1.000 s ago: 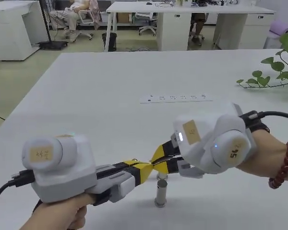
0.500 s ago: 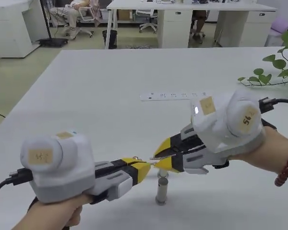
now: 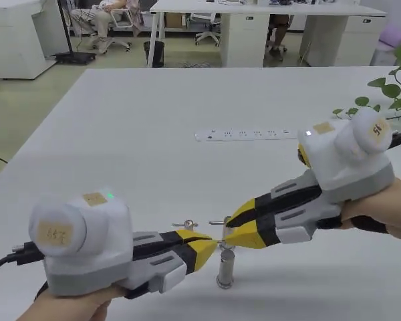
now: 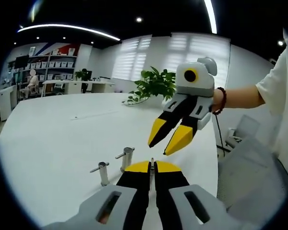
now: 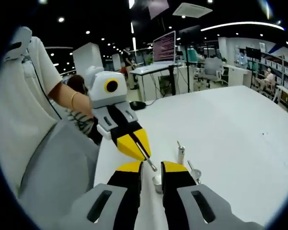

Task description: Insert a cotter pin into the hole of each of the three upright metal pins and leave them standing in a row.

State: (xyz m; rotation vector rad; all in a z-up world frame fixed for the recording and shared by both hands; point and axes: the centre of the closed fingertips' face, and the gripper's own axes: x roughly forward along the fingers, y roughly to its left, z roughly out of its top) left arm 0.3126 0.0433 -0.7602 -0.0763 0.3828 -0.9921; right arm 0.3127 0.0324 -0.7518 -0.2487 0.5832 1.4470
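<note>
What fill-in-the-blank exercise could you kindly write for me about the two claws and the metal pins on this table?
1. The left claw is shut on a thin ___.
2. The right claw has its jaws ___.
3. Of the three upright metal pins, ___ already carry a crosswise pin through the top.
Missing words: cotter pin; open; two.

We see a broad white workbench (image 3: 154, 120) carrying a power strip (image 3: 247, 135), a leafy plant (image 3: 387, 93) at its far right edge. Beyond lie a pale green floor (image 3: 27, 100), white desks (image 3: 247, 40) and office chairs (image 3: 206, 35). Blinded windows (image 4: 182, 52) and ceiling strip lights (image 4: 67, 28) brighten the room.
</note>
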